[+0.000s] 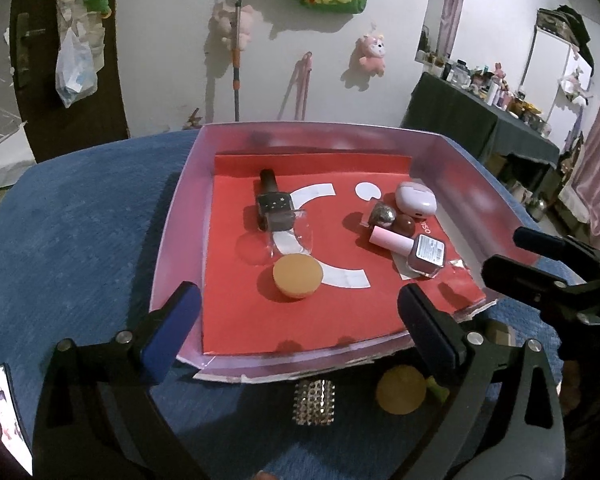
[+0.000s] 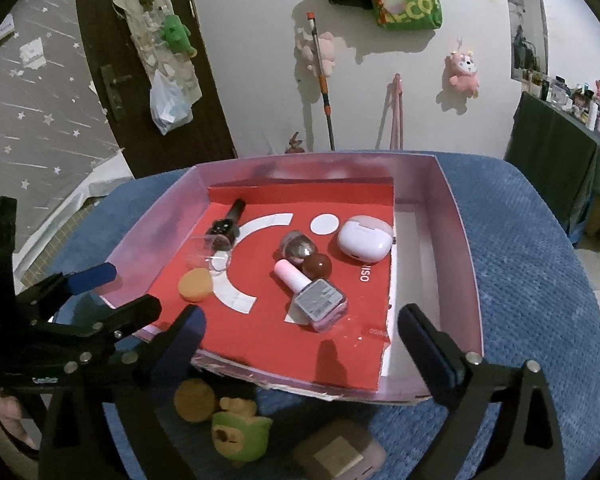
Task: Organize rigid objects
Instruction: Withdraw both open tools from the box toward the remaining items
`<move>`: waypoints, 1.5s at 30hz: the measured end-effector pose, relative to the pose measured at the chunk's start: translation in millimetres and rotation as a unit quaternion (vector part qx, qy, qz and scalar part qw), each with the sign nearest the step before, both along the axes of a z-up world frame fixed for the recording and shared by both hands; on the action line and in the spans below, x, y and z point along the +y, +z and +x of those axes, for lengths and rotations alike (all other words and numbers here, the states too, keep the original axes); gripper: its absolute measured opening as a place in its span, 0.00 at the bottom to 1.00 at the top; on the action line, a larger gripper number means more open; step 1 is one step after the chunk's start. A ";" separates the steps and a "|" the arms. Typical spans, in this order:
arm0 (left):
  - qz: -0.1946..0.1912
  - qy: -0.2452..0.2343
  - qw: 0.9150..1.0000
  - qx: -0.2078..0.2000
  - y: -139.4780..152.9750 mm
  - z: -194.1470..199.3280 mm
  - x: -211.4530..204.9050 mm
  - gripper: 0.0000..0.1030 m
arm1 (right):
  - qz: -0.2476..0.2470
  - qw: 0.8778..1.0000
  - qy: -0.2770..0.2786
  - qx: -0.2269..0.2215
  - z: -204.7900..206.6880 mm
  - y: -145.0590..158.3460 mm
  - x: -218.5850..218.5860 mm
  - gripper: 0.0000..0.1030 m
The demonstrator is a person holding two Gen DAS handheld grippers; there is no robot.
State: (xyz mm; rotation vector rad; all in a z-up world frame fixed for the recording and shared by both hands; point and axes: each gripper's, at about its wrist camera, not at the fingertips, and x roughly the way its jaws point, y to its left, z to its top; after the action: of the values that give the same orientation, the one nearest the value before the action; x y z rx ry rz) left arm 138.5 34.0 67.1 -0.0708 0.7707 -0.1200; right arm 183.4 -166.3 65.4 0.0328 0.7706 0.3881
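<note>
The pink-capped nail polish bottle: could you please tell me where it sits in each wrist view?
Left wrist: nail polish bottle lies right of centre in the box.
Right wrist: the bottle lies near centre.
Shared landmark: white earbud case, beyond it in both.

Glossy plastic case (image 2: 365,243), matt red card liner (image 2: 260,332) — perhaps paper.

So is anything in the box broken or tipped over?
Yes. The clear glass lies tipped on its side against the dark bottle, and the pink-capped nail polish bottle lies flat too. The red paper liner has a torn, ragged corner. Nothing looks spilled.
</note>
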 end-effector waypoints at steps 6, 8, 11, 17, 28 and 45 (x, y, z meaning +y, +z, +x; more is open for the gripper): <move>-0.010 0.005 1.000 -0.001 1.7 -9.0 3.0 1.00 | 0.014 1.000 0.004 -0.006 -11.4 5.9 -2.2 1.00; -0.009 0.007 1.000 -0.002 2.6 -11.6 3.1 1.00 | 0.020 1.000 0.003 -0.009 -14.1 8.3 -4.4 1.00; -0.003 0.010 1.000 -0.005 4.6 -15.5 2.9 1.00 | 0.028 0.999 0.001 -0.015 -18.7 11.8 -7.2 1.00; -0.007 0.009 1.000 -0.009 10.0 -24.9 1.3 1.00 | 0.037 0.998 0.008 -0.042 -34.5 22.1 -7.8 1.00; -0.006 0.005 1.000 -0.014 15.2 -41.1 -3.7 1.00 | 0.048 0.996 0.025 -0.070 -59.0 28.8 -8.7 1.00; 0.002 0.000 1.000 0.007 -2.9 -58.7 -8.5 1.00 | 0.036 0.997 0.028 -0.068 -79.1 13.6 -8.0 1.00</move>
State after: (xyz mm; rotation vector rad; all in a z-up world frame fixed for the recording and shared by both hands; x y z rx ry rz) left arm 79.8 25.5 64.2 -0.0679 0.7840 -0.1174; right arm 104.2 -174.4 79.0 0.0513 0.6244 0.4669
